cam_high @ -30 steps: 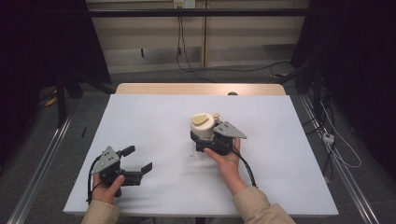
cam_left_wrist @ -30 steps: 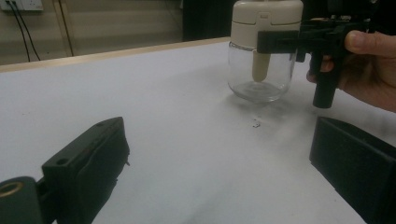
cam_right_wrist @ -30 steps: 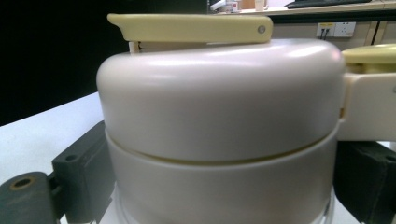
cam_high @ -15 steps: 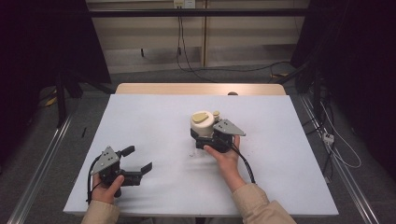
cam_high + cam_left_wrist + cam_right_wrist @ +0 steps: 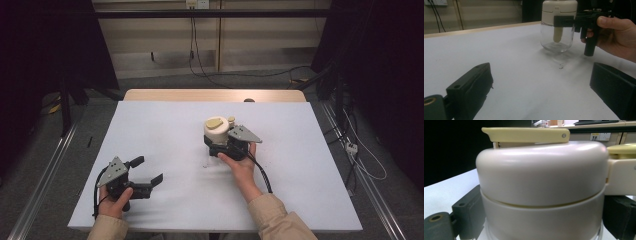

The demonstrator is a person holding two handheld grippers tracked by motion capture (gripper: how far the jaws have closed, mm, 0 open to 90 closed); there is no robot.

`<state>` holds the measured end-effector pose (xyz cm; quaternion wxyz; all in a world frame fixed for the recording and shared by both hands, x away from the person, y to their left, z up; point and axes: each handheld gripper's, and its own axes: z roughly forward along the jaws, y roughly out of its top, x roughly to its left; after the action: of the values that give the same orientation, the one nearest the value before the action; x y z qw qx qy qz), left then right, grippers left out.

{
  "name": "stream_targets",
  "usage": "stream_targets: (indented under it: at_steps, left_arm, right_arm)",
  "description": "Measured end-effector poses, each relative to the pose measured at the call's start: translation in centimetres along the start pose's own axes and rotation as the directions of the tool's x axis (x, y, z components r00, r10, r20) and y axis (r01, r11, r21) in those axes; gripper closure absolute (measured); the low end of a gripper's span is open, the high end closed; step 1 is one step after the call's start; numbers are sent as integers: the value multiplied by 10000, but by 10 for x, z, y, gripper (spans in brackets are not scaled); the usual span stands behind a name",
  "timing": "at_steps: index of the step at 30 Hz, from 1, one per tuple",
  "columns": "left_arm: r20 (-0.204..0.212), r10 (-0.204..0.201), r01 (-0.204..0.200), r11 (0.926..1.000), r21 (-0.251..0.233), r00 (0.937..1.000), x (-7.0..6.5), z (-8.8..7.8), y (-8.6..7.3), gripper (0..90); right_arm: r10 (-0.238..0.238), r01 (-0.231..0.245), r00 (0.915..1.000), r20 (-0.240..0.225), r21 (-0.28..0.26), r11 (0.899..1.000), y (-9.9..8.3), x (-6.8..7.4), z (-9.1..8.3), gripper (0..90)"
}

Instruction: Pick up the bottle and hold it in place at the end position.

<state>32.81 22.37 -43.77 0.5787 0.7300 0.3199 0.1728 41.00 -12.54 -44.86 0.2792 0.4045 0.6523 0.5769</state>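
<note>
Nothing much has shifted since a second ago: both hands stay where they were on the white worktop [image 5: 165, 135]. On the person's right, the right hand-held gripper [image 5: 220, 146] has its black jaws closed on the cream plastic lid of the clear glass jar with a pale yellow flip tab [image 5: 556, 23], which stands upright near the middle of the worktop. Near the front left corner, the left hand-held gripper [image 5: 146, 172] rests with its jaws spread wide, holding nothing, well apart from the jar.

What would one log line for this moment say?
left gripper: open, idle on table | right gripper: shut on jar lid | jar: upright
</note>
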Motion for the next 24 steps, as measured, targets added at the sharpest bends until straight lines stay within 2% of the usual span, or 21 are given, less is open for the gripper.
stream_targets:
  at_steps: [10, 24]
  left_arm:
    - [-133, -60, 59, 10000, -61, 9999, 3, -5, -1, 37]
    - [-111, -84, 83, 9999, -67, 9999, 3, -3, -1, 37]
  right_arm:
    - [1, -1, 10000, 57, -26, 10000, 2, -3, 5, 75]
    - [51, -51, 9999, 93, -22, 10000, 2, -6, 16, 75]
